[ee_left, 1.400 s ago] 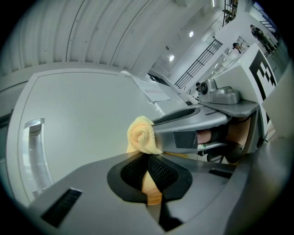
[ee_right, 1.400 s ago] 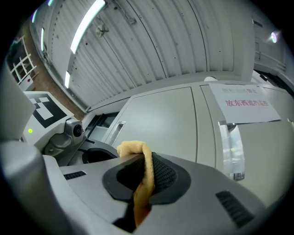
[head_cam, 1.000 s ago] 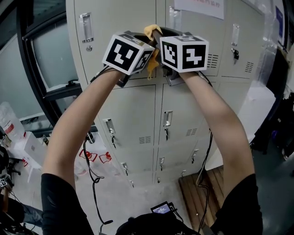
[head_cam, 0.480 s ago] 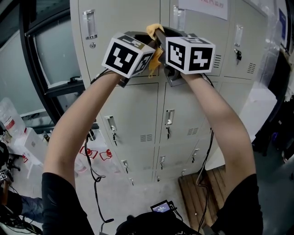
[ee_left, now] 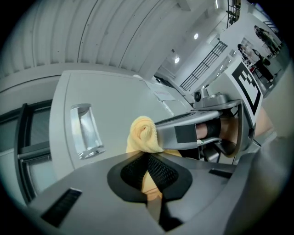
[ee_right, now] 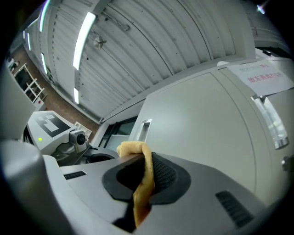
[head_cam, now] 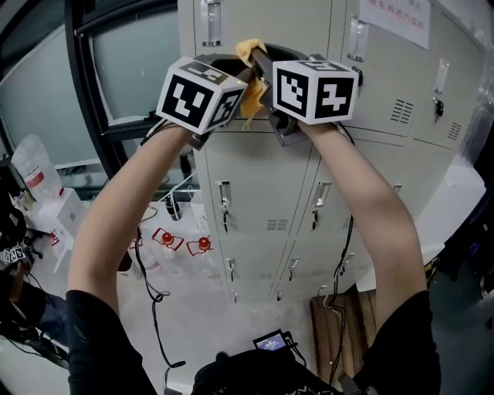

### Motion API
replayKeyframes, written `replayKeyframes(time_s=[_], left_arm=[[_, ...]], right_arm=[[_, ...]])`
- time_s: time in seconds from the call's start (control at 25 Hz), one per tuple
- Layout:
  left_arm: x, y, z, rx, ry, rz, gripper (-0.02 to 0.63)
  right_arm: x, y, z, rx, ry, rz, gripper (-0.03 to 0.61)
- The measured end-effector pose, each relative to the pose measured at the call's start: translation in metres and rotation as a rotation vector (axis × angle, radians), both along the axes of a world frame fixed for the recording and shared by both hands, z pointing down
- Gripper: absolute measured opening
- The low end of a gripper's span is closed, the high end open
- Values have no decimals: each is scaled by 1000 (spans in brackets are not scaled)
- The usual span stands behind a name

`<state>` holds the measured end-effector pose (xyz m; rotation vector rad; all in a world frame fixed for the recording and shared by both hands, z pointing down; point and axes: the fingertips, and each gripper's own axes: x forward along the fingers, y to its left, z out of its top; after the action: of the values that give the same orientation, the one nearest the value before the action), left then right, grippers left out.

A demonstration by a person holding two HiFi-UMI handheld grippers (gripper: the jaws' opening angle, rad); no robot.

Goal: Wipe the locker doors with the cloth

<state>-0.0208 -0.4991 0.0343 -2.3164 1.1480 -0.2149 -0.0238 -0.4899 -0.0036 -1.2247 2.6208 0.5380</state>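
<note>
A yellow cloth [head_cam: 251,51] is bunched between both grippers, held up high against the grey locker doors [head_cam: 262,193]. My left gripper [head_cam: 235,77] is shut on the cloth [ee_left: 143,134], which pokes out beyond its jaws. My right gripper [head_cam: 266,73] is shut on the same cloth [ee_right: 140,170], a strip of it pinched between the black pads. The two marker cubes sit side by side, almost touching. The cloth's far end rests near the top row of doors, beside a metal handle [ee_left: 85,131].
The locker bank has several rows of small doors with handles and keys [head_cam: 225,202]. A dark window frame [head_cam: 85,92] stands left of it. A paper notice [head_cam: 395,19] hangs at the upper right. Cables and a wooden board [head_cam: 340,332] lie on the floor below.
Both grippers with the cloth have shifted left along the lockers, toward the leftmost column next to the window frame. Both stay shut on the cloth.
</note>
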Motion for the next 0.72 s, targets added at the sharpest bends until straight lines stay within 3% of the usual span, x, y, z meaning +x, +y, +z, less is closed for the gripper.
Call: replayKeyframes(time_s=[0.36, 0.72], left_arm=[[-80, -2, 39, -57, -5, -55, 20], [-96, -17, 54, -80, 28, -24, 20]], right_arm=[[-82, -4, 39, -49, 51, -73, 51], [-100, -19, 56, -34, 52, -58, 51]])
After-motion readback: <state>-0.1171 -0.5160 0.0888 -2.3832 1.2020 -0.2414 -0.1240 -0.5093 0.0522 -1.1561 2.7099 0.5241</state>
